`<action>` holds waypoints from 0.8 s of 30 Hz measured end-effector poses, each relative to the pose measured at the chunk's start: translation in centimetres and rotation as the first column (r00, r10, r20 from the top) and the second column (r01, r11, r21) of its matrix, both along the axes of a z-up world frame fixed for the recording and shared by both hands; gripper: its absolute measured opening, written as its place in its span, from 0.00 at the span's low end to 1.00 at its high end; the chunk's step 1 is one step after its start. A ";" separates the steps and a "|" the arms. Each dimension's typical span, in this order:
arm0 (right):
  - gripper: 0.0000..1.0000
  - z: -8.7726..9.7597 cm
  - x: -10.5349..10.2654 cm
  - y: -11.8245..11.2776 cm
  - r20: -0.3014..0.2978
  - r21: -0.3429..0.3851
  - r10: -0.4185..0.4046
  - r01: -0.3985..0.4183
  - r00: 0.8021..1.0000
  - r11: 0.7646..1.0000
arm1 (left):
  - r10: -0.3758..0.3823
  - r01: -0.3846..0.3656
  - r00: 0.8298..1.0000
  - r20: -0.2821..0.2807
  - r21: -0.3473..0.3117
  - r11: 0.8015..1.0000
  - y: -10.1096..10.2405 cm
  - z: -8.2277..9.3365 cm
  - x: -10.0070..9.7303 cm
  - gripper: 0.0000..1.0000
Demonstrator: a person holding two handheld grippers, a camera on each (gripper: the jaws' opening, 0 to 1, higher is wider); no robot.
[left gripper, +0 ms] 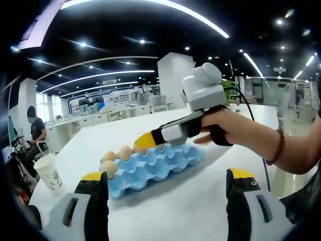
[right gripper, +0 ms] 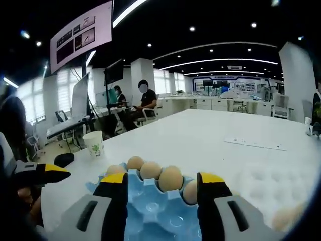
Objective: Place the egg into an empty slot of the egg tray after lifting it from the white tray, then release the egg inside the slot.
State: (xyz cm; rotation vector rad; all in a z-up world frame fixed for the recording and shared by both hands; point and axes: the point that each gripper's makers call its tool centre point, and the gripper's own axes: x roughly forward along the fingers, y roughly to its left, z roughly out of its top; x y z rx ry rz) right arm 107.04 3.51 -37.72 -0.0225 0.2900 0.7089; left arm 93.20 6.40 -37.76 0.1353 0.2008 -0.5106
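The blue egg tray (left gripper: 165, 161) lies on the white table, with three eggs (left gripper: 109, 167) at its left end. My right gripper (left gripper: 142, 141), held by a hand, hovers over the tray's far side. In the right gripper view my right gripper (right gripper: 163, 187) stands open just above the blue egg tray (right gripper: 150, 211); a row of eggs (right gripper: 170, 178) sits in slots beyond and between the jaws, none gripped. The white tray (right gripper: 258, 183) lies to the right with one egg (right gripper: 287, 217) on it. My left gripper (left gripper: 168, 187) is open and empty, short of the tray.
A paper cup (left gripper: 49, 173) stands left of the egg tray, near the table edge. A sheet of paper (right gripper: 256, 143) lies farther out on the table. A person (right gripper: 145, 103) sits at a desk beyond the table. The yellow tip of my left gripper (right gripper: 45, 174) shows at the left.
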 end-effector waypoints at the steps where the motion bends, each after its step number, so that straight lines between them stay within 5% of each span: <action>1: 0.58 0.0 0.0 -0.3 0.001 0.000 -0.007 0.007 1.000 1.000 | -0.001 0.001 1.000 0.002 -0.001 1.000 0.0 0.0 0.0 1.00; 24: 0.61 -0.4 1.0 -6.6 0.010 -0.019 -0.145 0.145 0.989 0.989 | 0.005 -0.005 1.000 0.011 0.004 1.000 0.2 0.1 -0.6 1.00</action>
